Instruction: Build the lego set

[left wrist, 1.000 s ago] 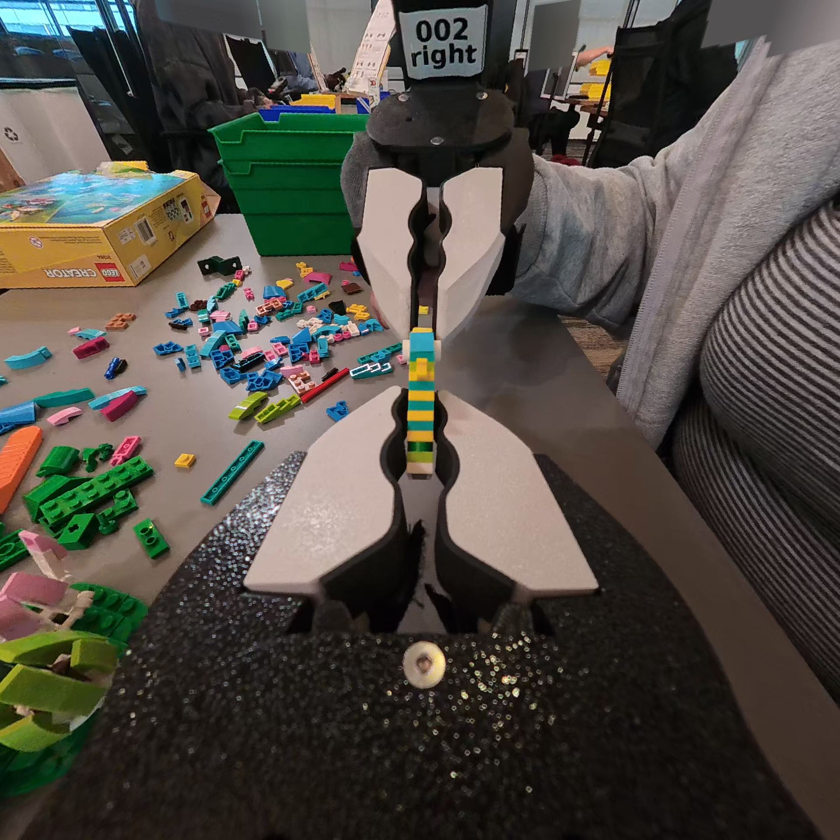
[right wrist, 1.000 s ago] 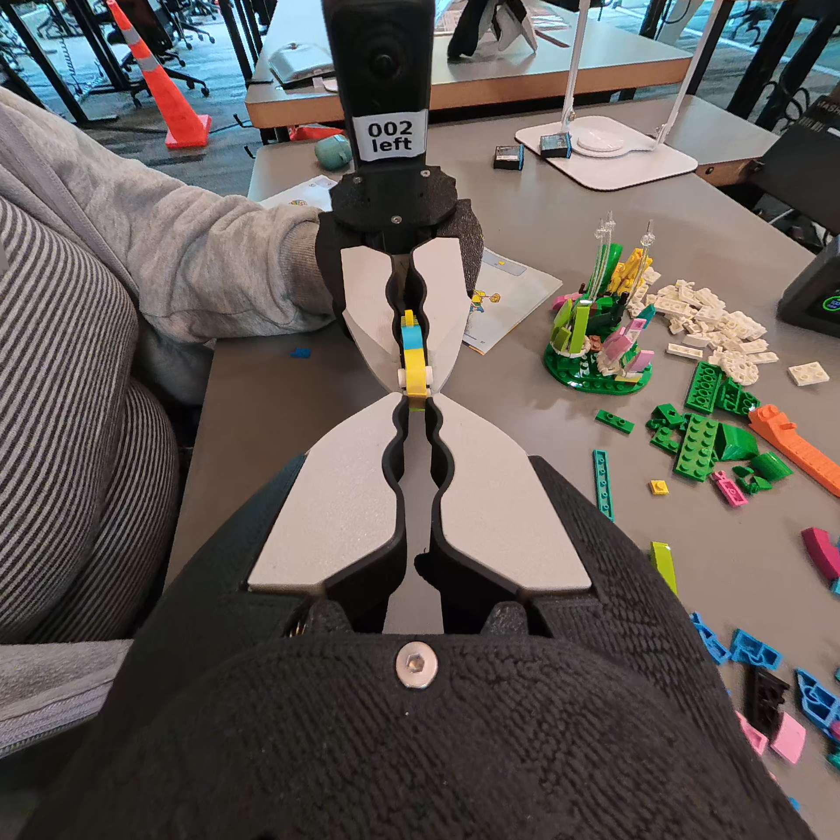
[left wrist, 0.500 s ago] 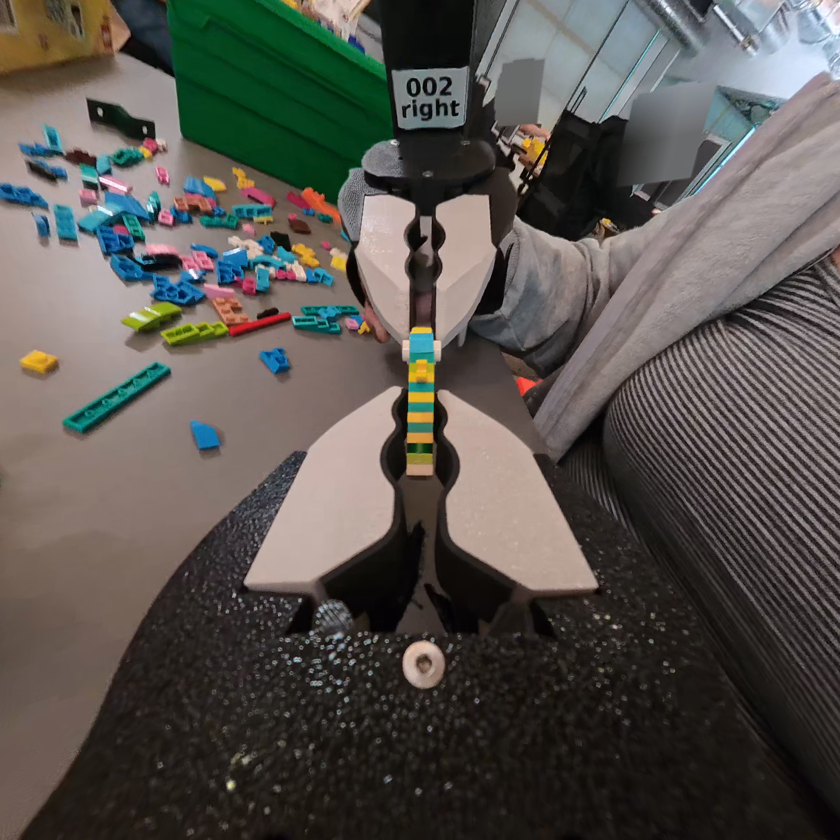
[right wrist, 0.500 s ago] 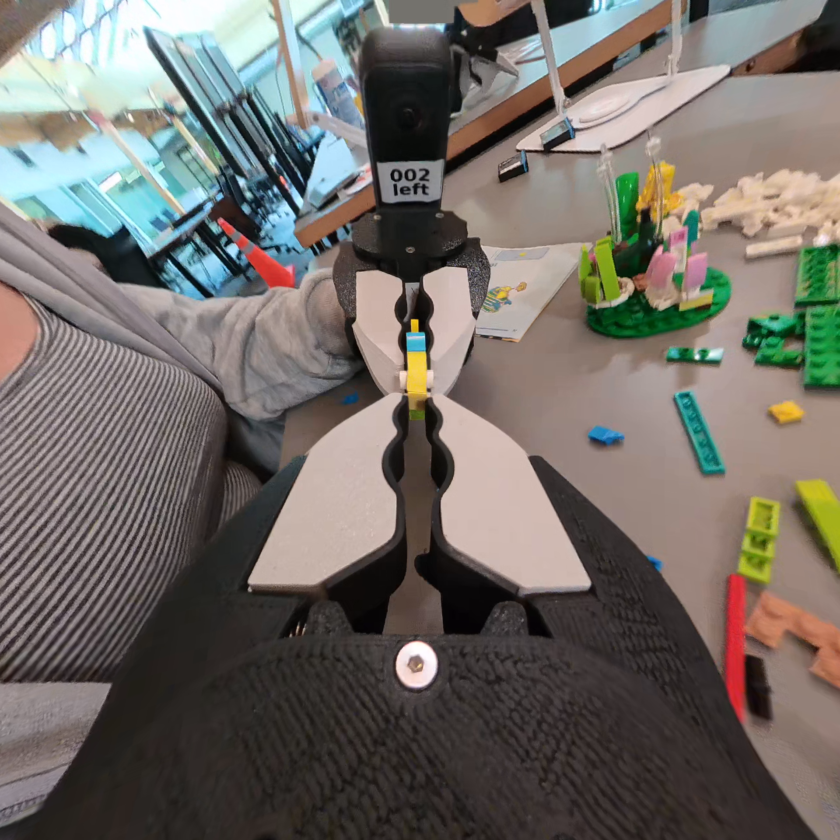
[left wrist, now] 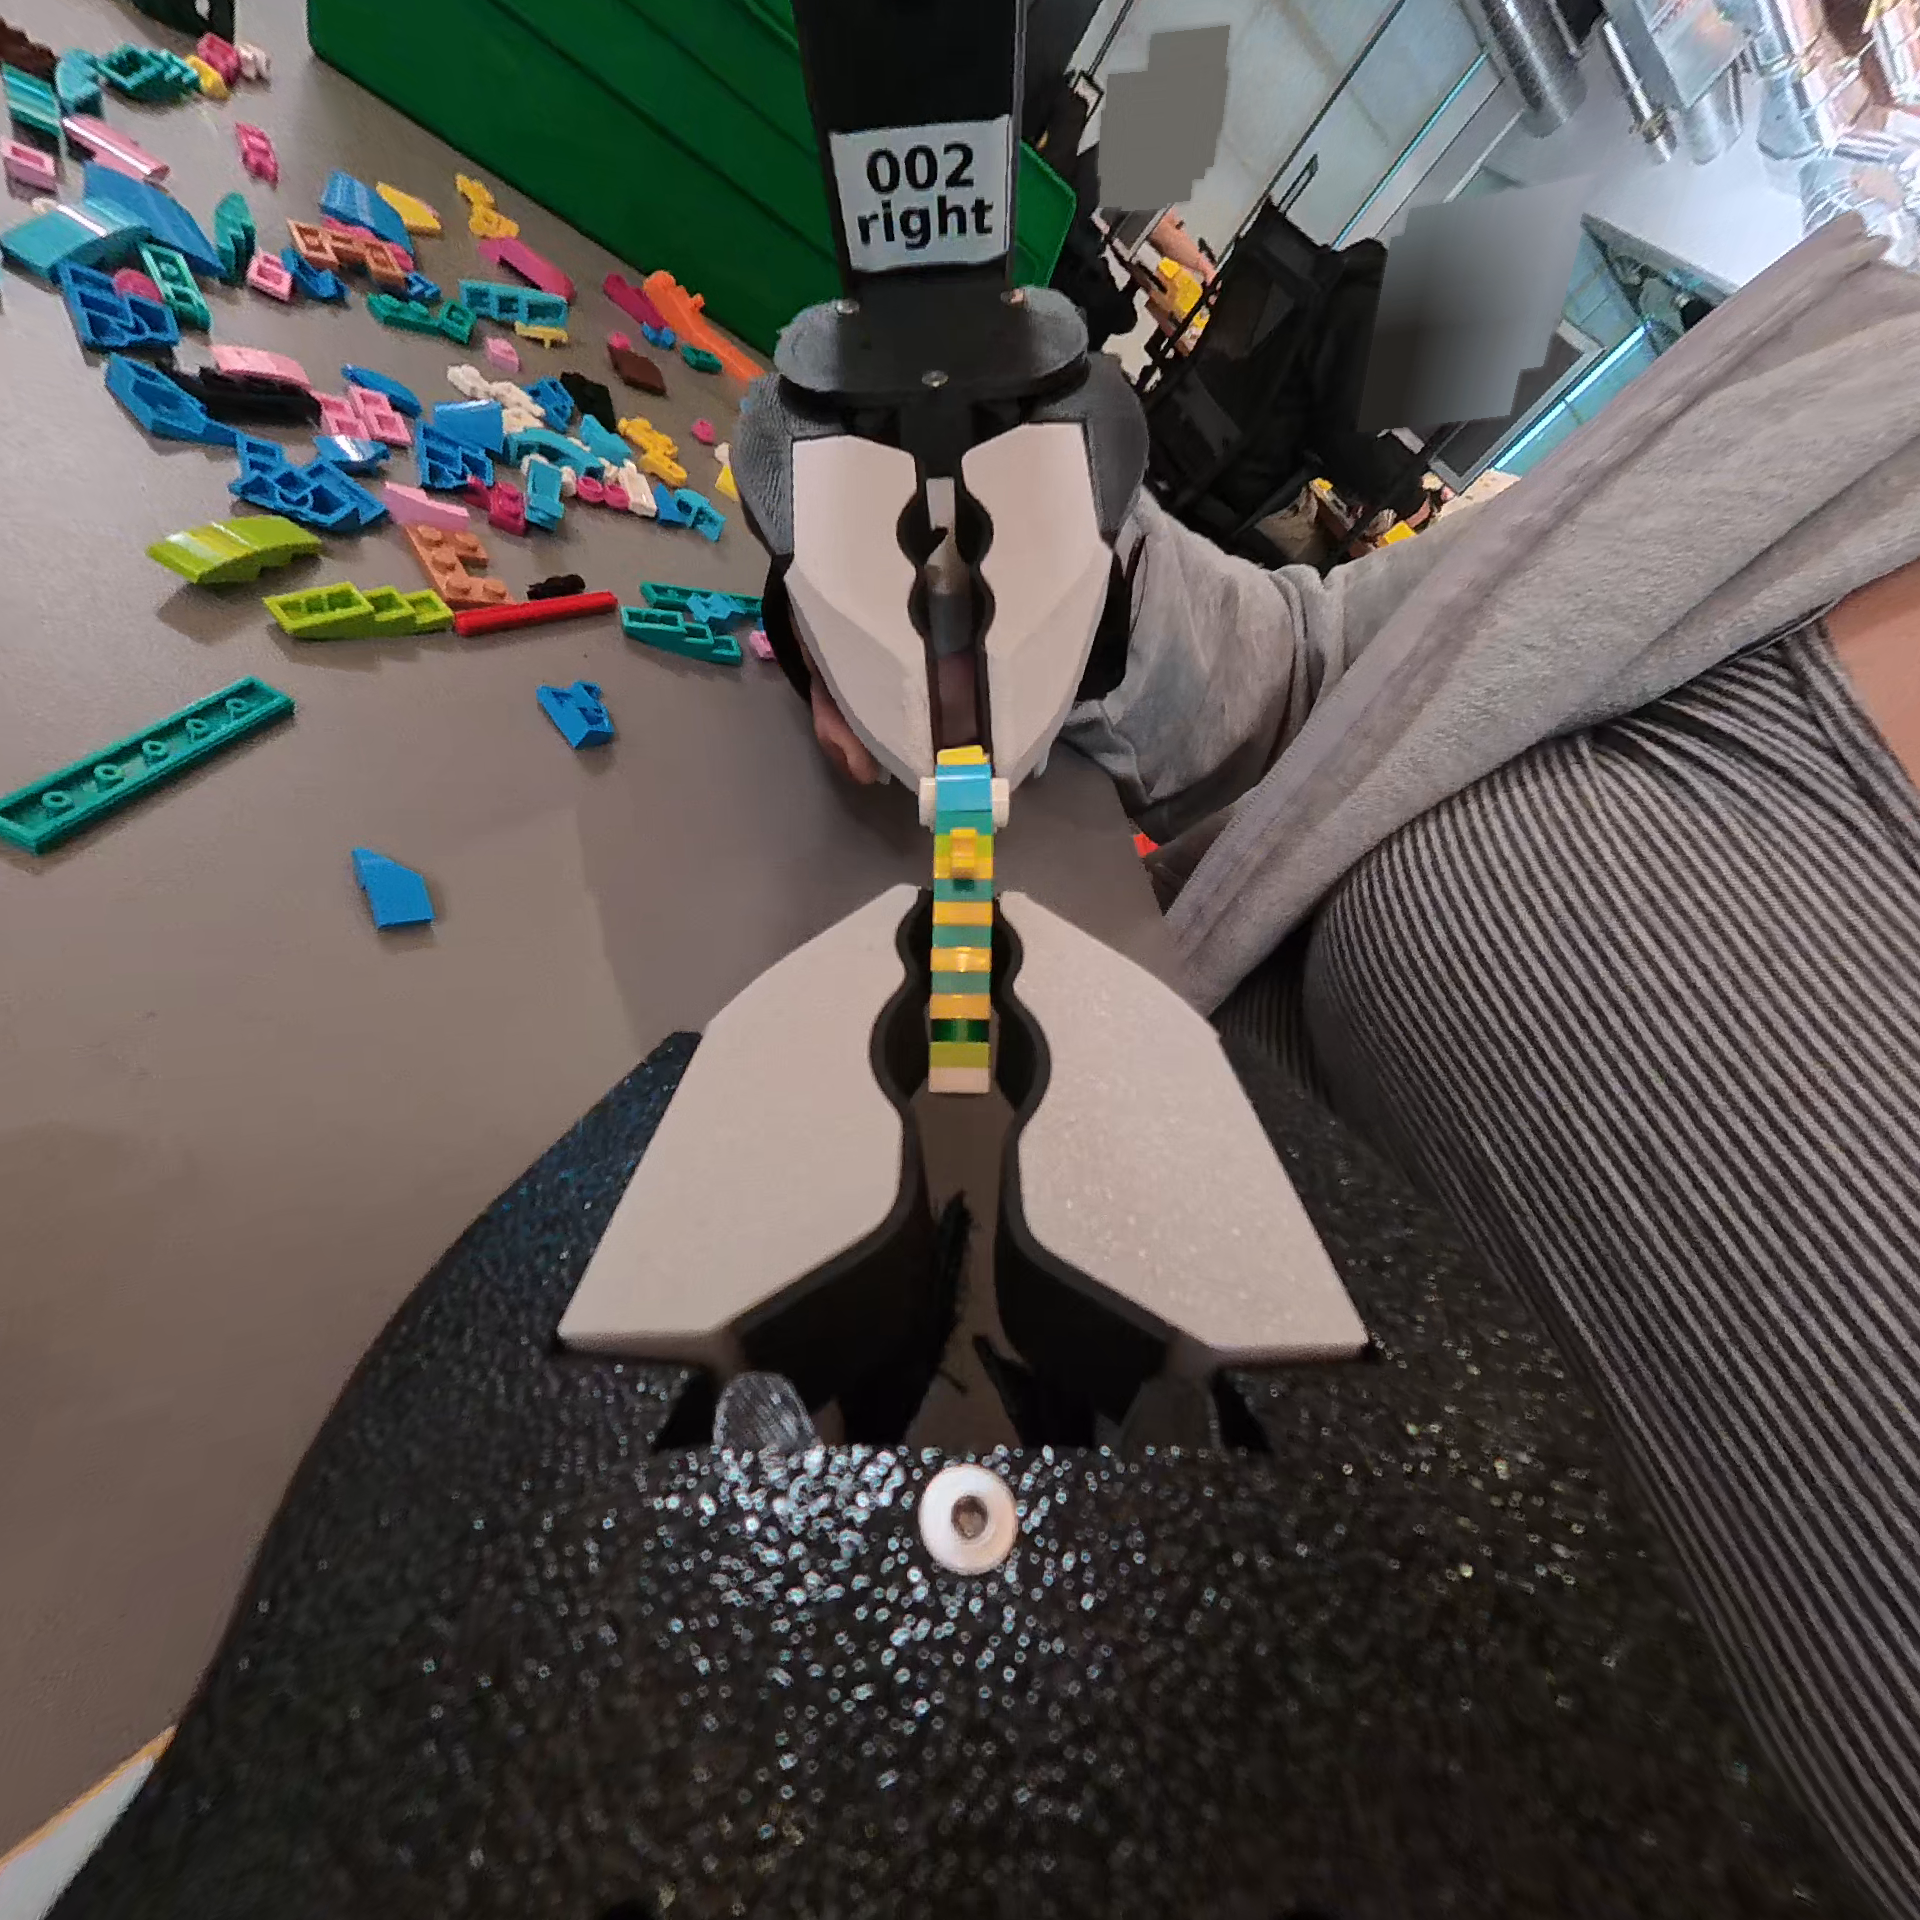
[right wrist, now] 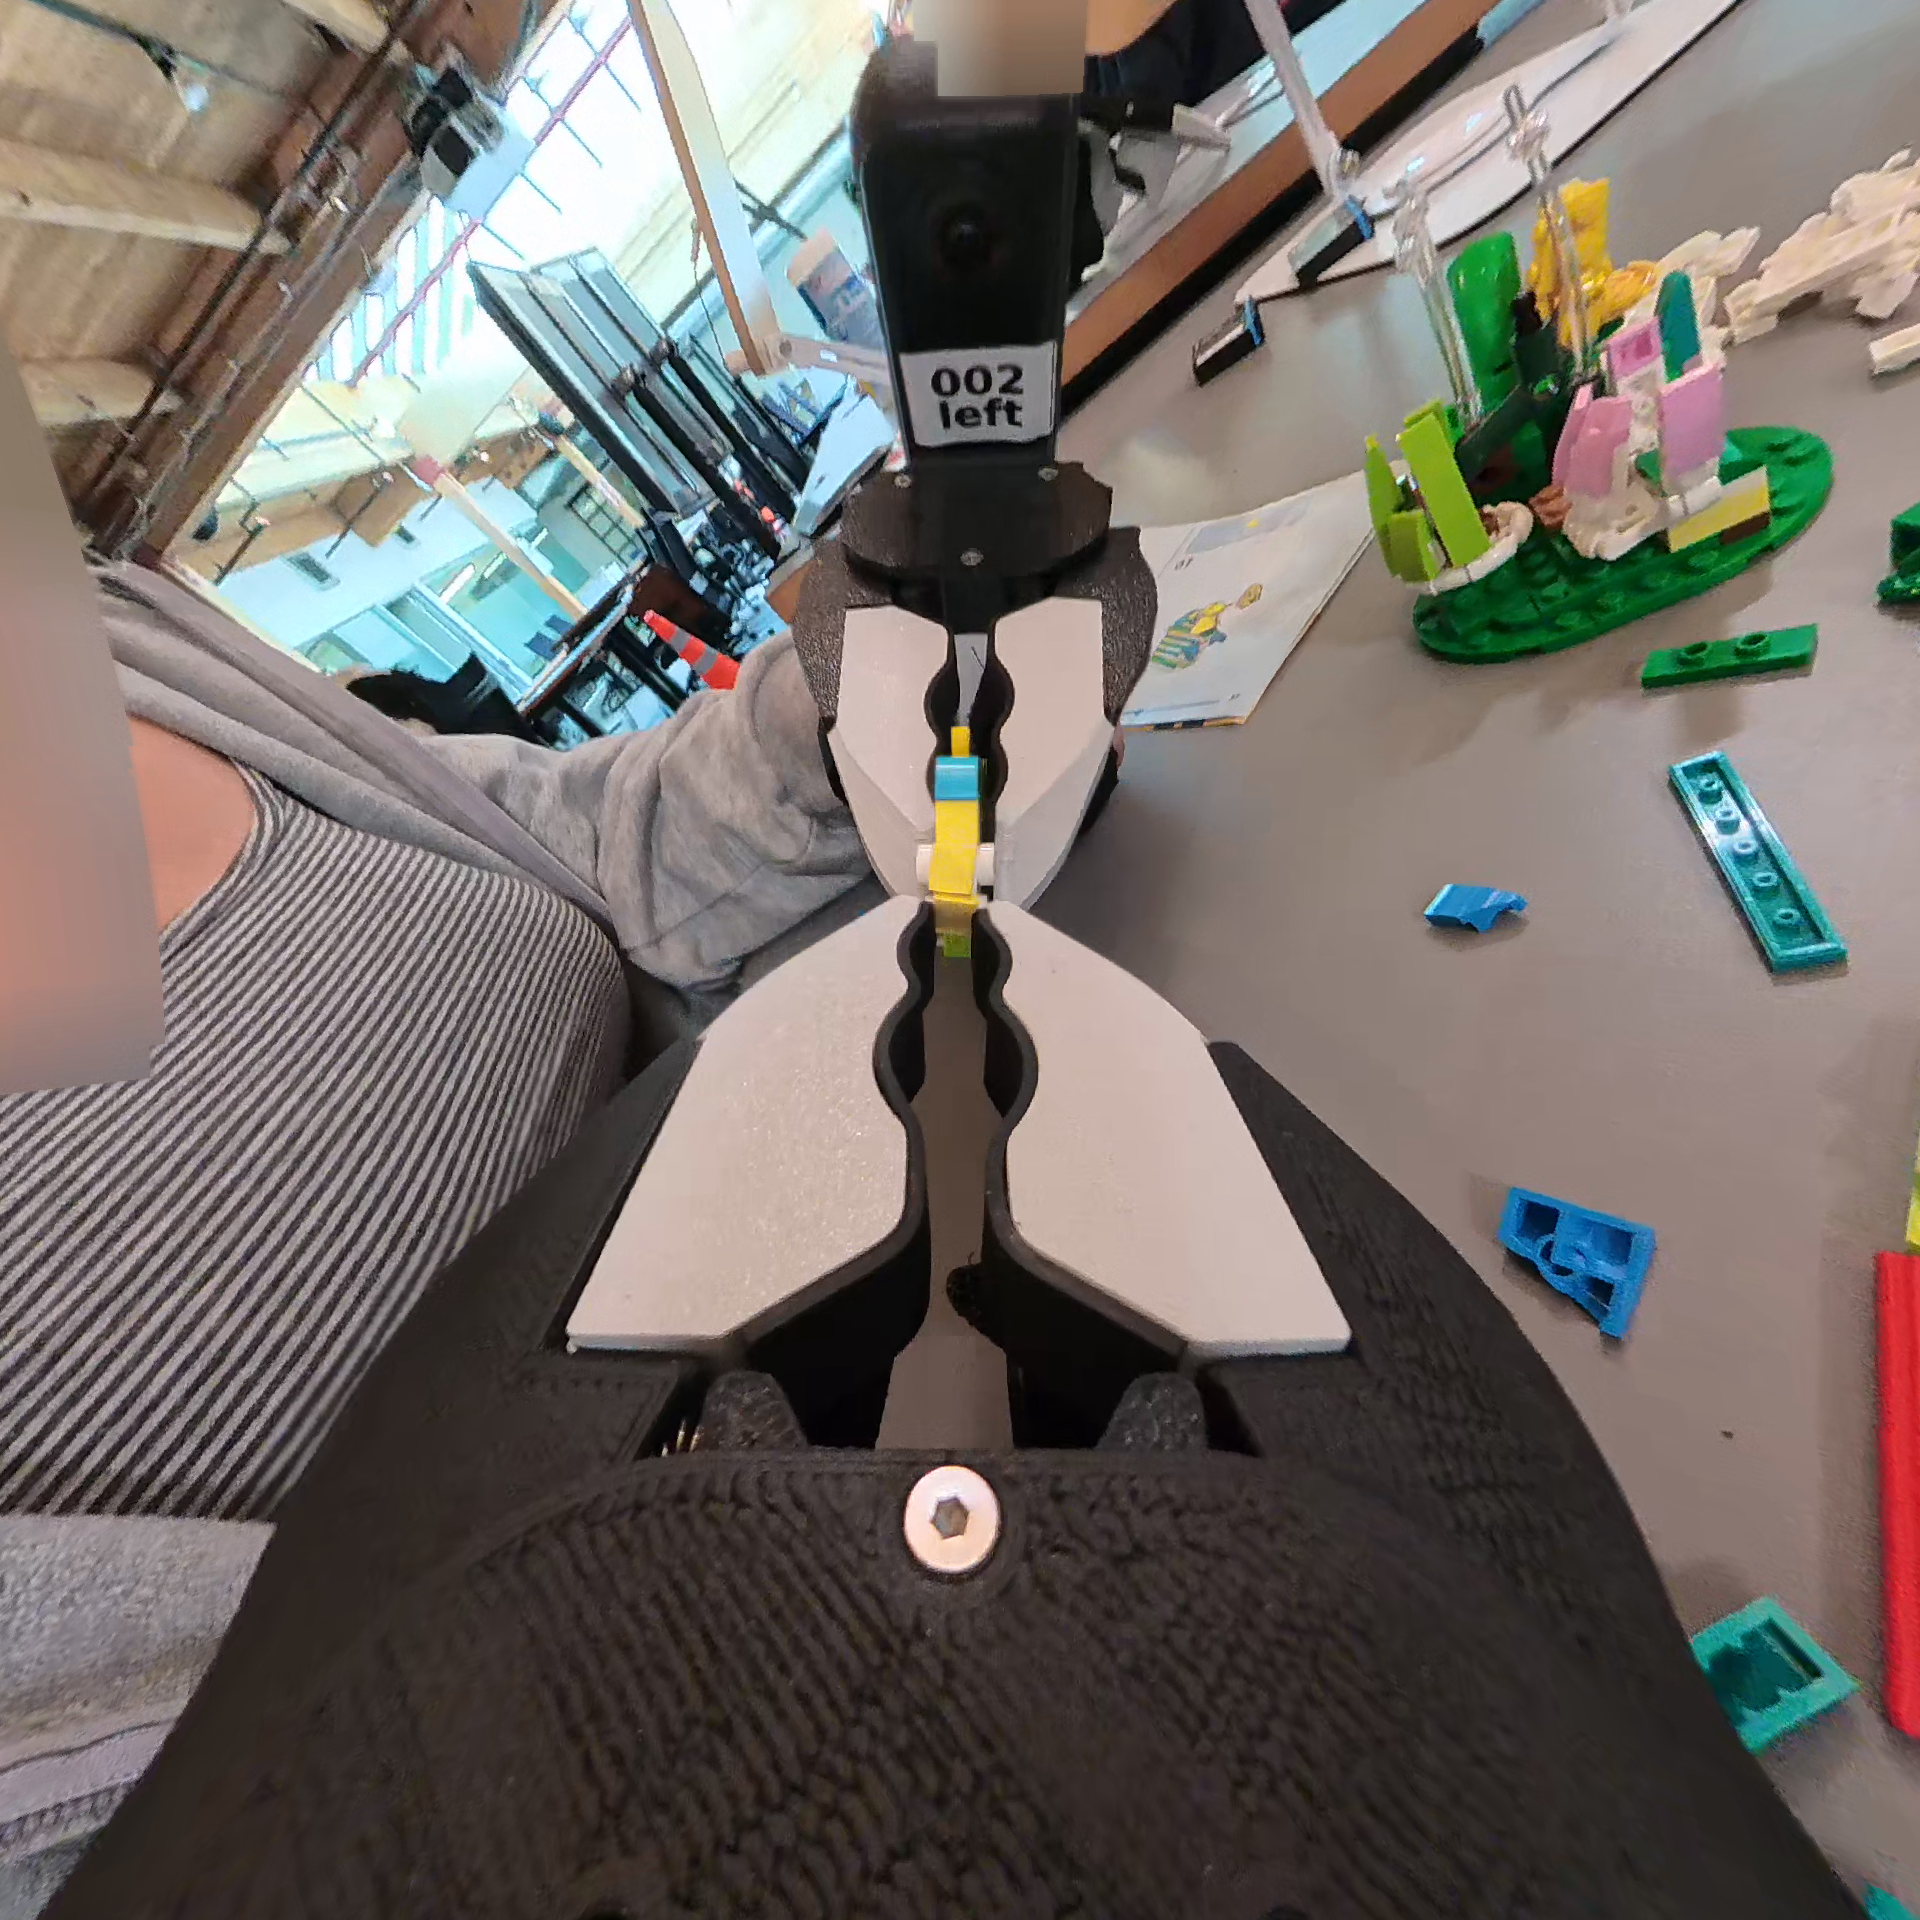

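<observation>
A thin striped lego stack (left wrist: 961,966) of yellow, teal and lime plates, with a blue and white end, is held in the air between both grippers, which face each other tip to tip. My left gripper (left wrist: 961,909) is shut on the striped end. The right gripper (left wrist: 961,764) grips the blue and white end from the far side. In the right wrist view, my right gripper (right wrist: 951,920) is shut on the stack's (right wrist: 954,831) near end, and the left gripper (right wrist: 951,883) holds the far part.
Loose coloured bricks (left wrist: 416,447) lie scattered on the grey table (left wrist: 312,1039) before green bins (left wrist: 623,135). A green-based plant model (right wrist: 1621,520), an instruction booklet (right wrist: 1236,613), a teal plate (right wrist: 1756,862) and blue pieces (right wrist: 1574,1257) lie to the right. The person's striped torso (left wrist: 1610,1143) is close. My two grippers' fingertips are within a few centimetres of each other.
Both grippers have swung and tilted together with the stack still held between them. The table and the room behind have shifted in both views. The grip has not changed.
</observation>
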A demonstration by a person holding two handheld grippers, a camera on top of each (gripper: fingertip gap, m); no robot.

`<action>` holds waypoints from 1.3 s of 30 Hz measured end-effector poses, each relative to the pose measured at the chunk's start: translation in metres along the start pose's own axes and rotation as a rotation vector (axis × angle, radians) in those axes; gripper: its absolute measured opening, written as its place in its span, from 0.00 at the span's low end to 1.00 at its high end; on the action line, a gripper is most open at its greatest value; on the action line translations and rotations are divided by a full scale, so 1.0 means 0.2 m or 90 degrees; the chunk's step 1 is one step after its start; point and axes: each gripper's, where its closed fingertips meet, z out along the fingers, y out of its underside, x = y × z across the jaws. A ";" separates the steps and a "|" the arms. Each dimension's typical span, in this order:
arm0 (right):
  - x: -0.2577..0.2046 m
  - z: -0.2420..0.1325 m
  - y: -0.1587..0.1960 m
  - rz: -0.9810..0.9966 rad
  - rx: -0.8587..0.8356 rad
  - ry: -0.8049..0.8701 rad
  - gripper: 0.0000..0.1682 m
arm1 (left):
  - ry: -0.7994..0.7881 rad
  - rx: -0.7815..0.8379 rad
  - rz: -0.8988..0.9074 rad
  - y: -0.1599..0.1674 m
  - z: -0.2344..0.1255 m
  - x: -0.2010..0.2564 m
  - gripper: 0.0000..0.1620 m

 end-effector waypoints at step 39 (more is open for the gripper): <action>0.01 -0.05 -0.10 -0.233 0.067 0.115 0.27 | -0.064 0.034 -0.058 -0.02 0.00 -0.07 0.05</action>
